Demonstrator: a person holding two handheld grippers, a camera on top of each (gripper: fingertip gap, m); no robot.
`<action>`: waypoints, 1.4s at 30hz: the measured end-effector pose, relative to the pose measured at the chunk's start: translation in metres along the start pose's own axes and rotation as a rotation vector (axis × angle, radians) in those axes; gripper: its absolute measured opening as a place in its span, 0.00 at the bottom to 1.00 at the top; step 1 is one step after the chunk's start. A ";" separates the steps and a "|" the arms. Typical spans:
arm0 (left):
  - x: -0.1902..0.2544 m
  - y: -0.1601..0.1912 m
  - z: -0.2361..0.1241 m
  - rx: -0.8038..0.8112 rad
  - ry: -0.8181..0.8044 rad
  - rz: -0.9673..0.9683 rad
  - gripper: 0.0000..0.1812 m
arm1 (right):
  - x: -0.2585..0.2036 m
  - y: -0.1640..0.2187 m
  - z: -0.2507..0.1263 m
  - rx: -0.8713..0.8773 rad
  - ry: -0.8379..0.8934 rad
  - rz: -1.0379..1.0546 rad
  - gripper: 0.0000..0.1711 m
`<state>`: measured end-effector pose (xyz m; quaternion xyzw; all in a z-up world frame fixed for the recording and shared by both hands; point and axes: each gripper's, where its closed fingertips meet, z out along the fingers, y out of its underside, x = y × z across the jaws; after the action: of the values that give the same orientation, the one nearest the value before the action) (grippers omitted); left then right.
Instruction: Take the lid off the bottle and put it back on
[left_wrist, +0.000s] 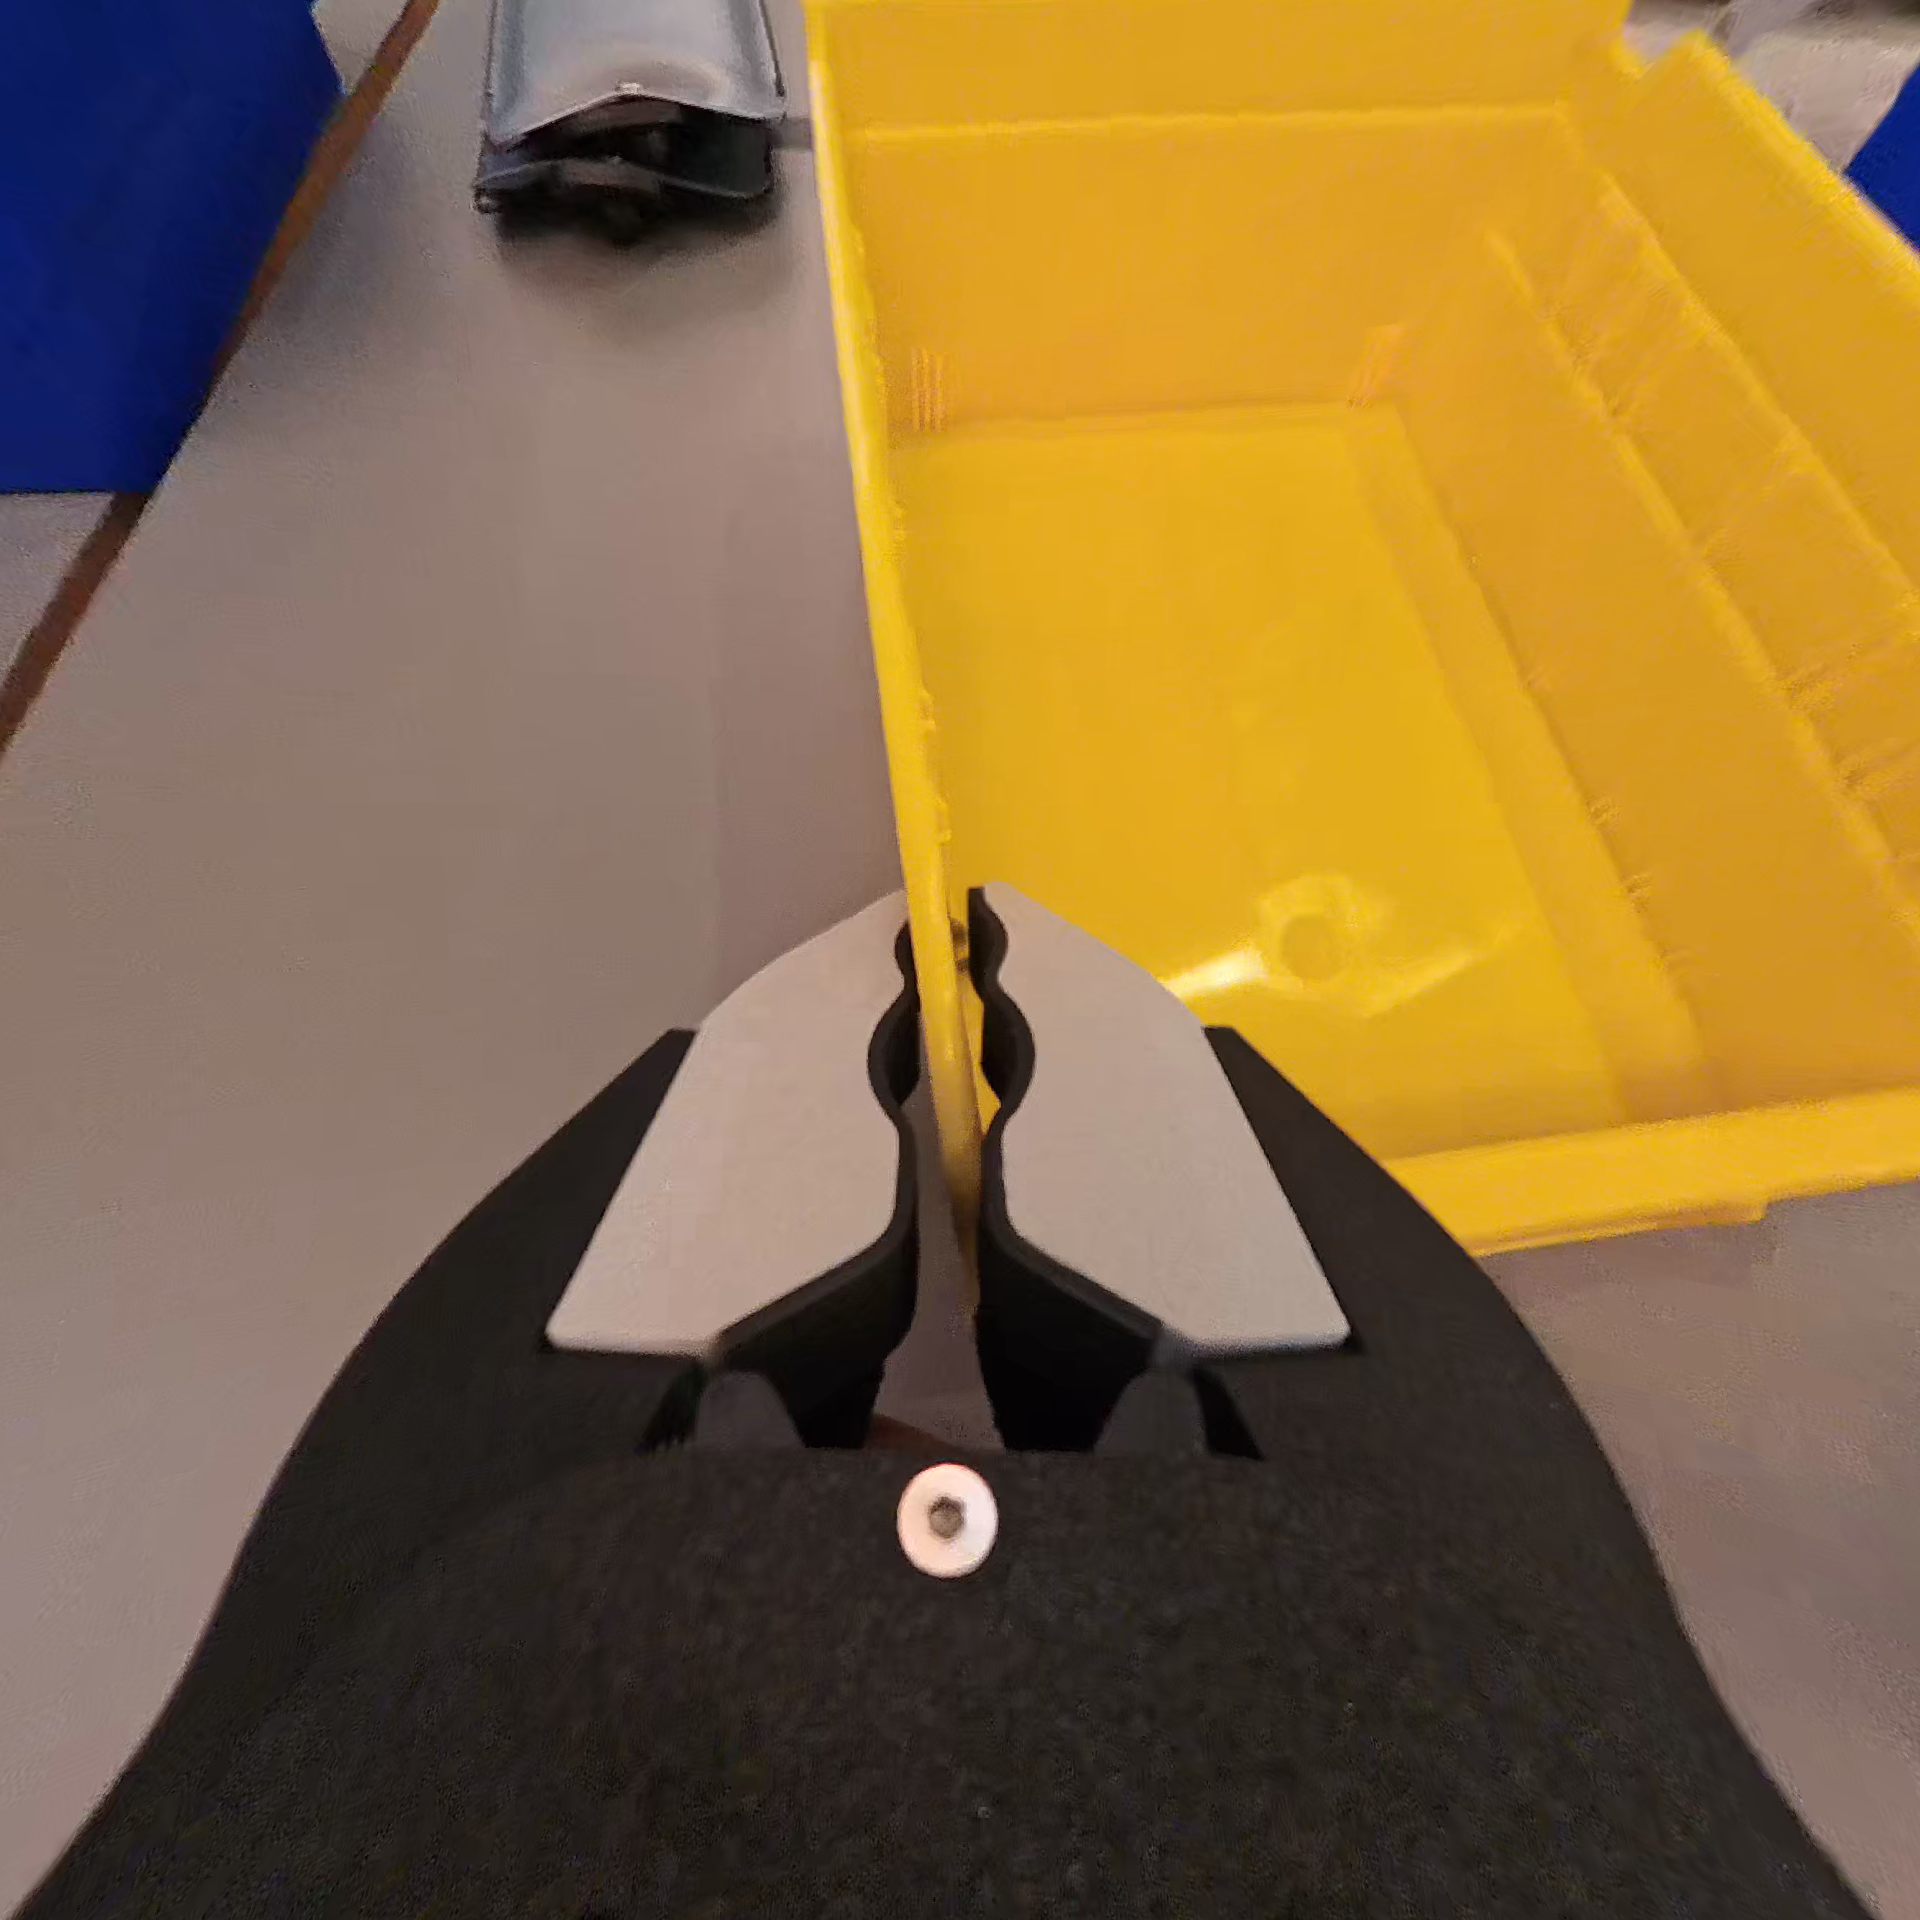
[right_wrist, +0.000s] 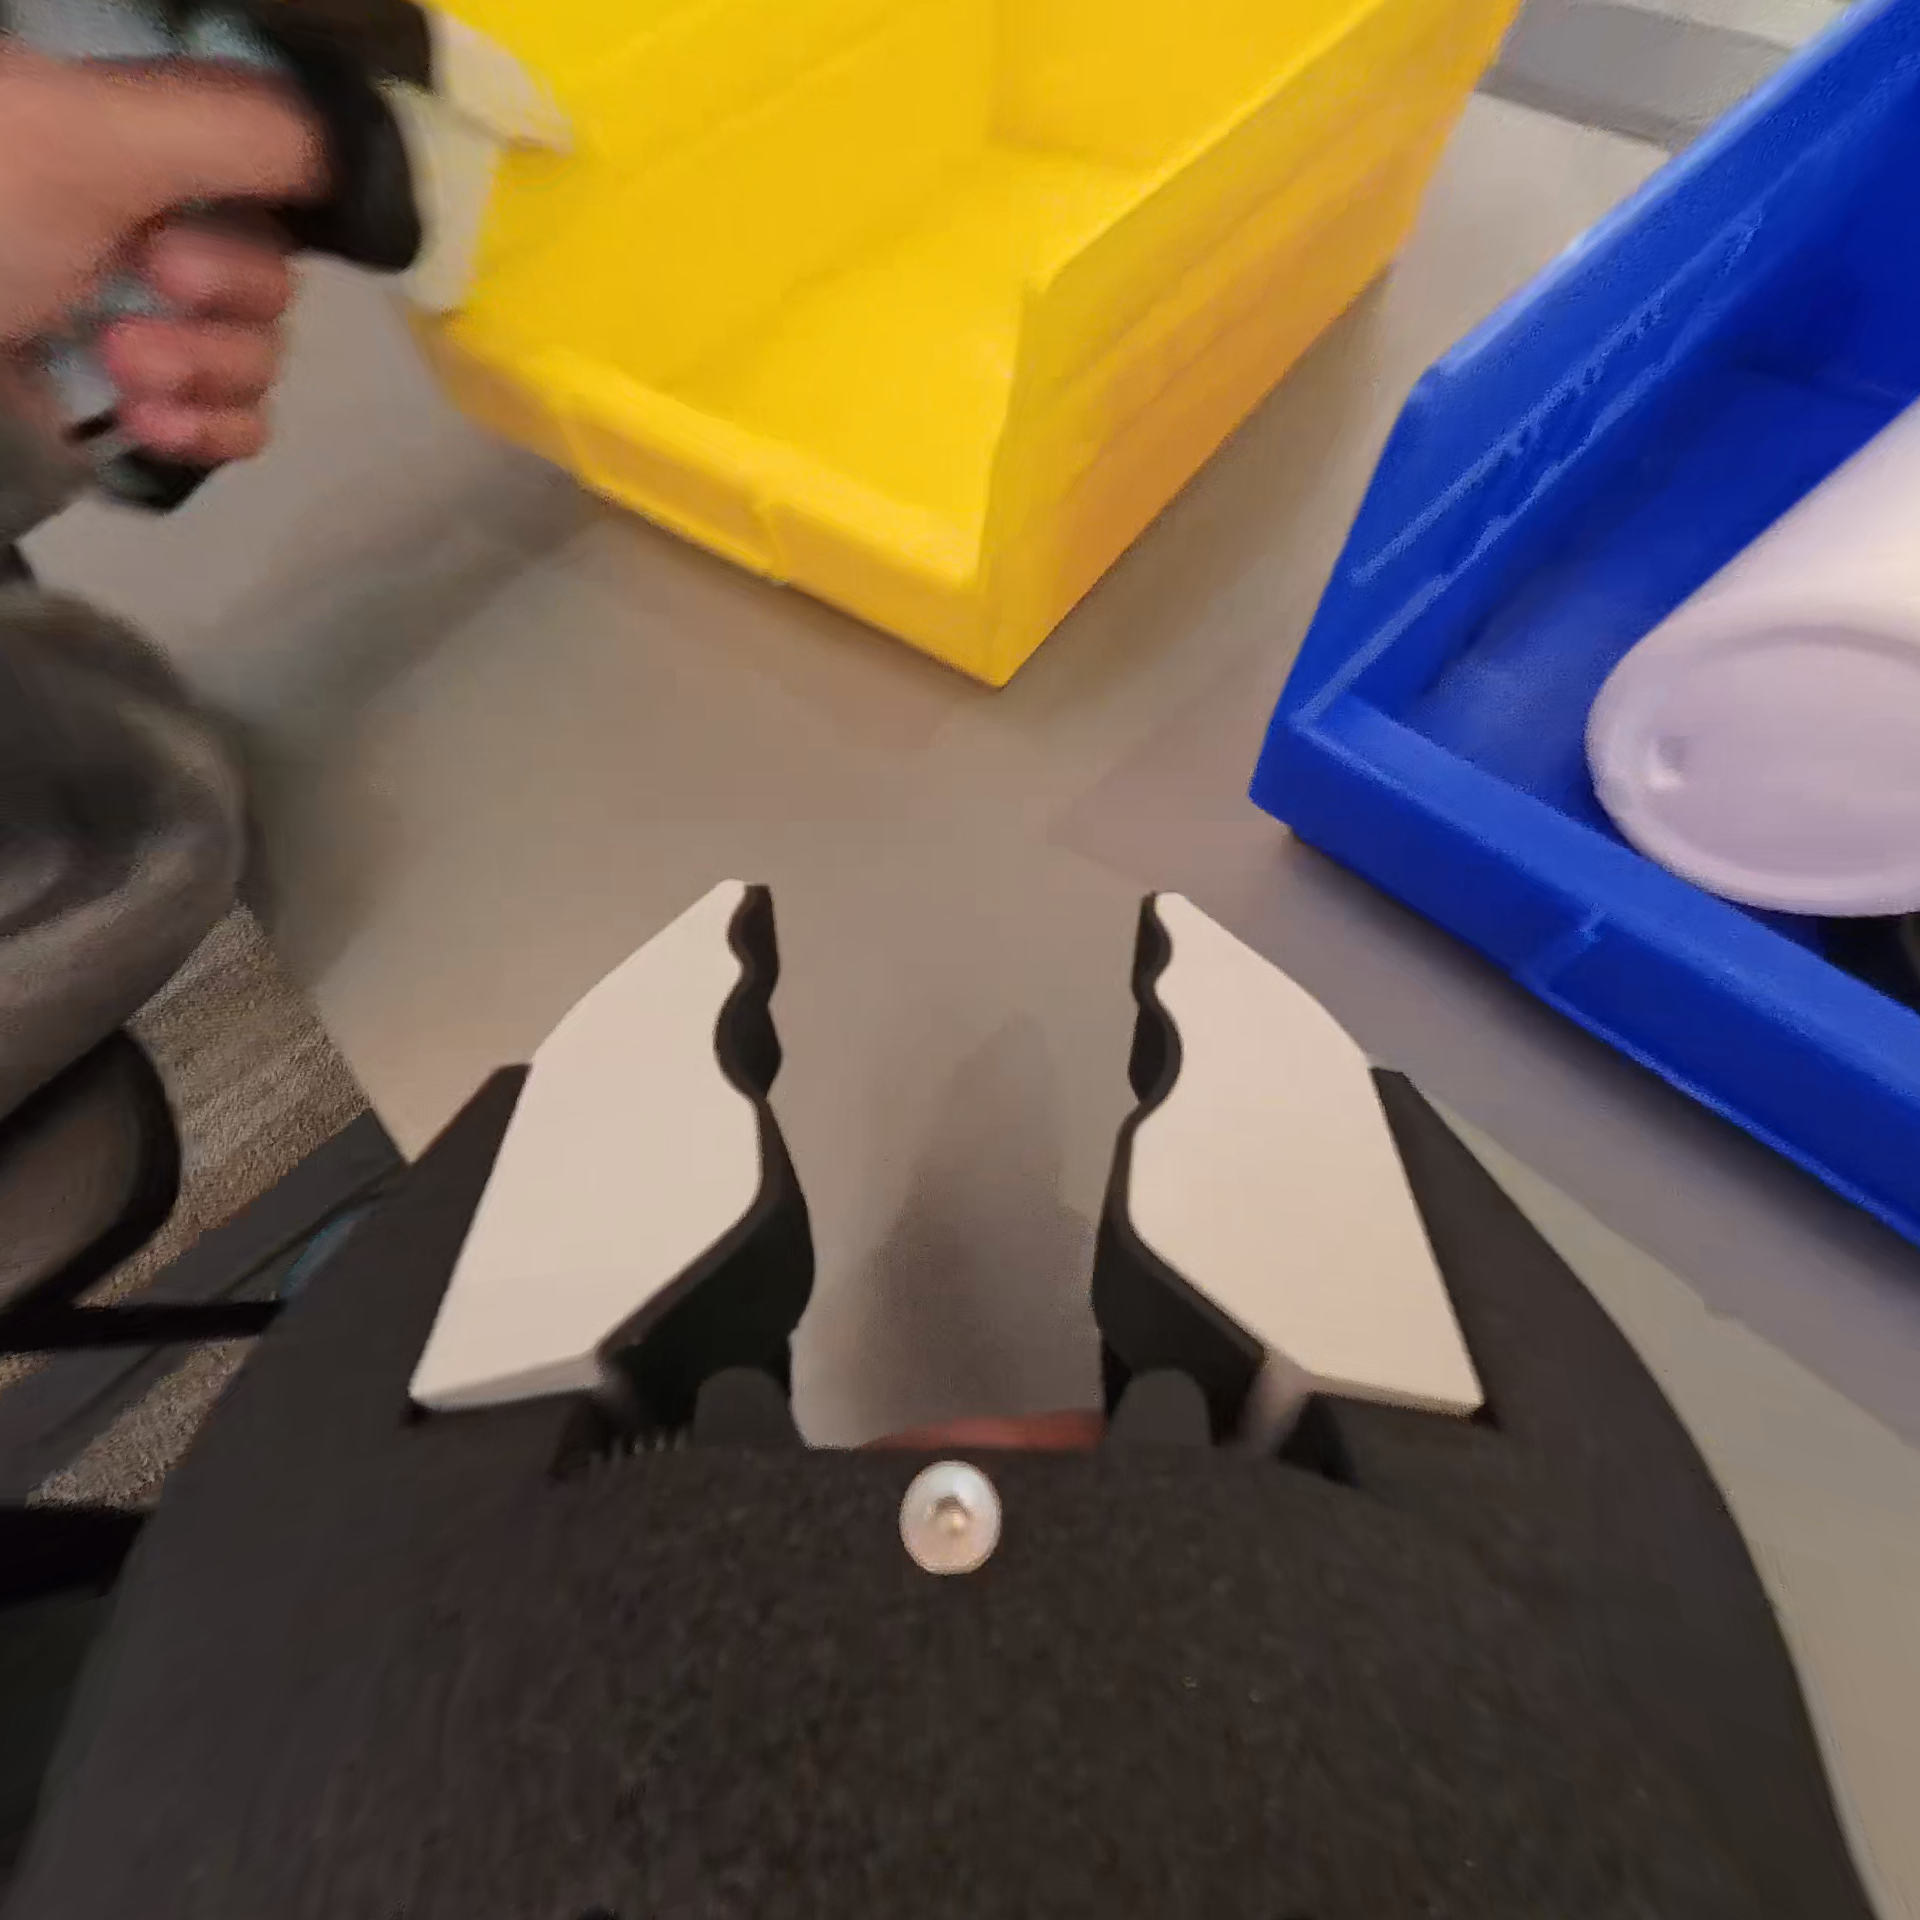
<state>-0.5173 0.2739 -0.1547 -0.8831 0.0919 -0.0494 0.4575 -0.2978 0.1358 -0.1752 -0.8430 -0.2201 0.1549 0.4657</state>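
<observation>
A white bottle lies on its side in a blue bin at the right; its round end faces me and I cannot make out its lid. My right gripper is open and empty above the grey table, left of the blue bin. My left gripper is shut on the near left wall of an empty yellow bin. In the right wrist view the yellow bin stands at the back, and the left gripper shows blurred at its left corner, held by a hand.
A dark grey pouch lies on the table beyond the yellow bin's left side. A blue object stands past the table's left edge. A grey sleeve and carpet floor show at the left.
</observation>
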 end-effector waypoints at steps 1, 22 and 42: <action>0.002 0.008 -0.012 -0.008 -0.033 0.038 0.03 | -0.002 -0.002 0.006 -0.004 0.009 0.020 0.38; 0.069 -0.015 -0.185 0.328 -0.134 0.036 0.03 | -0.001 -0.109 -0.041 0.145 0.257 0.000 0.05; 0.608 -0.029 -0.007 0.084 0.447 0.315 0.04 | 0.446 0.094 -0.321 -0.063 0.816 0.329 0.03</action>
<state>0.0801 0.1585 -0.1255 -0.8054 0.3246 -0.1748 0.4641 0.2546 0.0913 -0.1140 -0.8728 0.1142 -0.1255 0.4577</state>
